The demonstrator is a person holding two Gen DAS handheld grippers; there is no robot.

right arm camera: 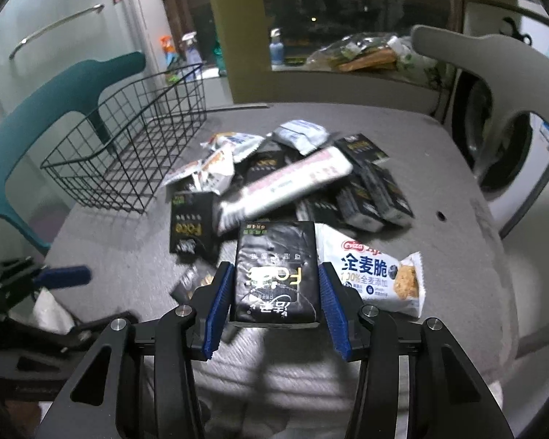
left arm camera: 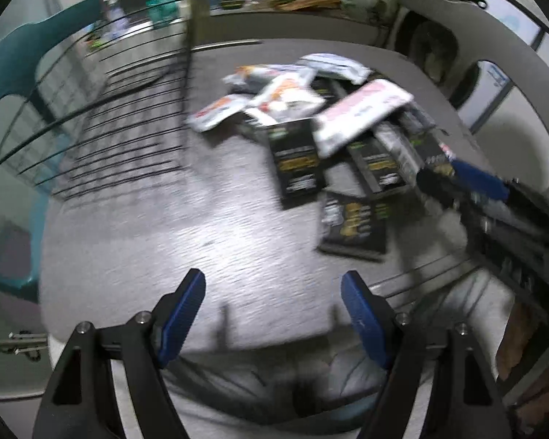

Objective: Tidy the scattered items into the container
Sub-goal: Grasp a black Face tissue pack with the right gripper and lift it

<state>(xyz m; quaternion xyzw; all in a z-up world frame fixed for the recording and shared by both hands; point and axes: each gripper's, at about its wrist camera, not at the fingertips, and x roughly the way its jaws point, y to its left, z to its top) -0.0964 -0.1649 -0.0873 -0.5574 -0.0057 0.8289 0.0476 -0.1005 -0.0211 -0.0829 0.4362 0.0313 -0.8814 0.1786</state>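
At near edge of grey table, black snack packet, white print, sits between blue pads of right gripper, clamped on both sides, angled steeply down. Left gripper spread wide, empty. Wire basket far left.

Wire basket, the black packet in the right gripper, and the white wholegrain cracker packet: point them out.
wire basket (right arm camera: 128, 168): right wrist view, its near wire wall.
black packet (right arm camera: 276, 274): right wrist view, its top face.
white cracker packet (right arm camera: 377, 270): right wrist view, its printed front.
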